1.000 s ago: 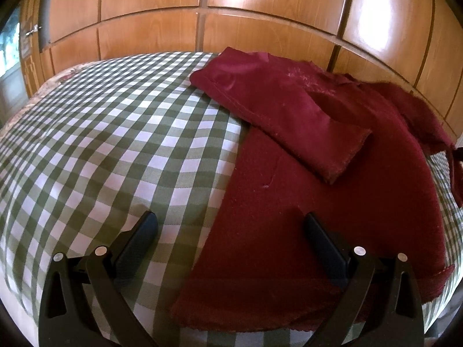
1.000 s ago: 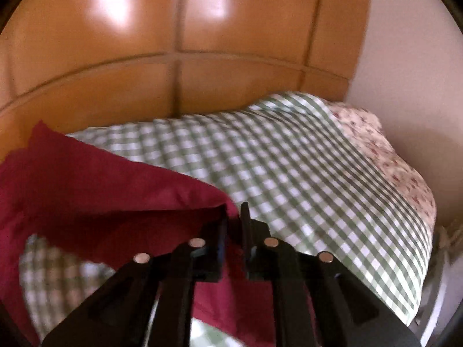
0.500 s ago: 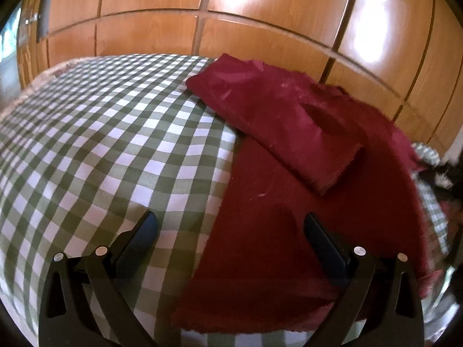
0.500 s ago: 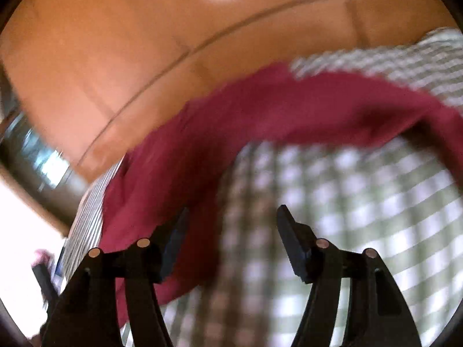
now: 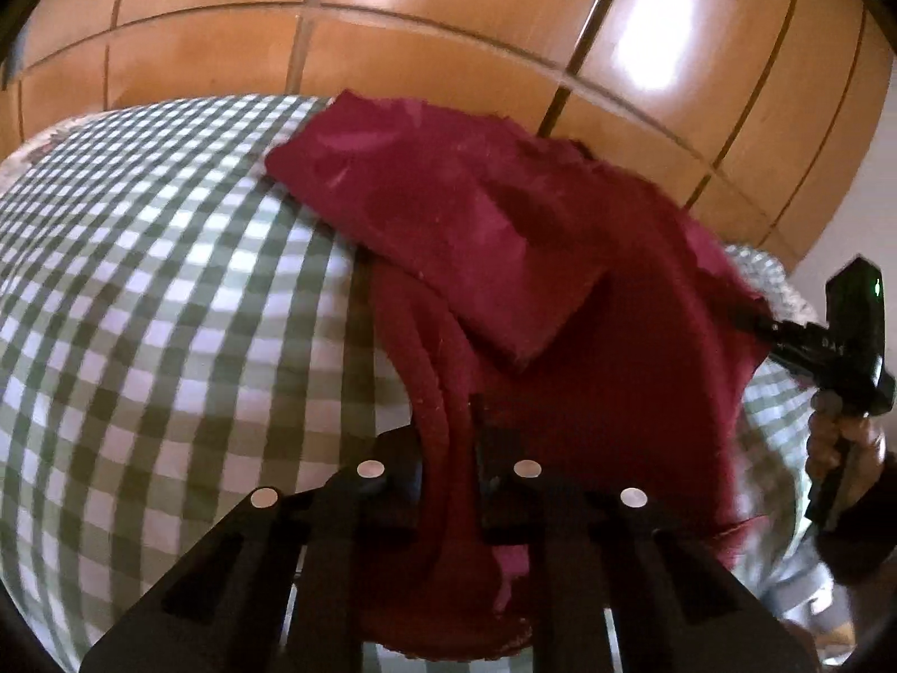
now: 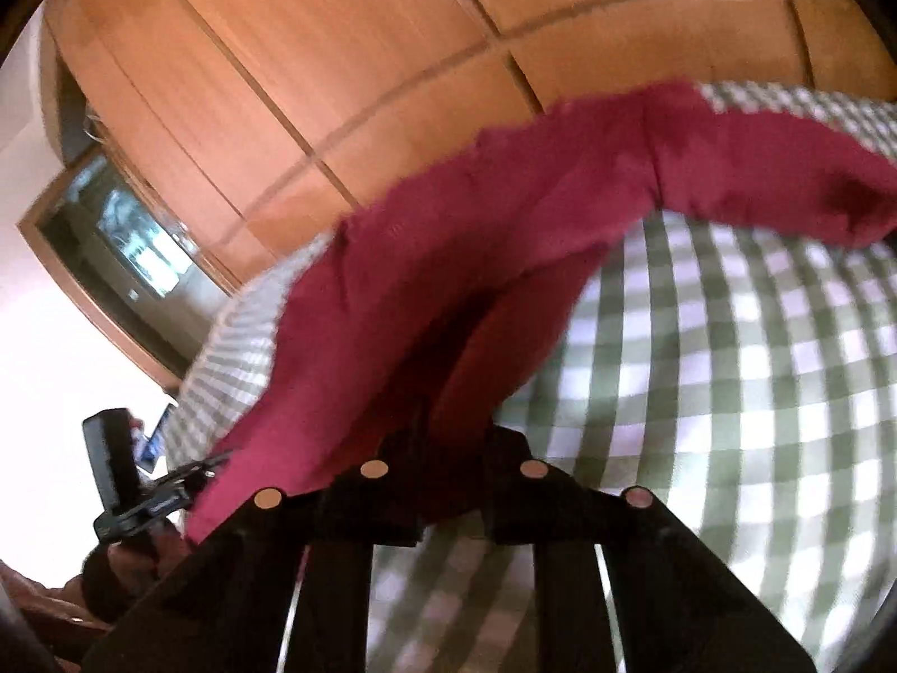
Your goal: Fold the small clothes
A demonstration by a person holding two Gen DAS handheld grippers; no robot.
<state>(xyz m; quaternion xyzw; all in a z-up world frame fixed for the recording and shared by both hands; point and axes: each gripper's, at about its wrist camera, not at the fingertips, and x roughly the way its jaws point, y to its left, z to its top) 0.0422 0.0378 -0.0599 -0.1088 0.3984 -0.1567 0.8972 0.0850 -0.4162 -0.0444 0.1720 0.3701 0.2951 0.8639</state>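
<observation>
Left wrist view: left gripper, jaws just closed, clamps the dark red fleece garment's bunched near edge at lower centre on the green-and-white checked bedspread; only here the sleeve lies folded across; right wrist view: right gripper, jaws just closed, pinches the garment's other edge; only here a window shows at left.

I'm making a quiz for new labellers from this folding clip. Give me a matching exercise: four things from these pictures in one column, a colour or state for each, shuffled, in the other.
Things:
1. red garment
2. bed cover
3. left gripper
4. wardrobe doors

Colour or state:
A. glossy orange-brown wood panels
B. green and white checks
C. dark red, one sleeve folded across the body
D. shut on a bunched edge of cloth

Pairs: 1-C, 2-B, 3-D, 4-A
</observation>
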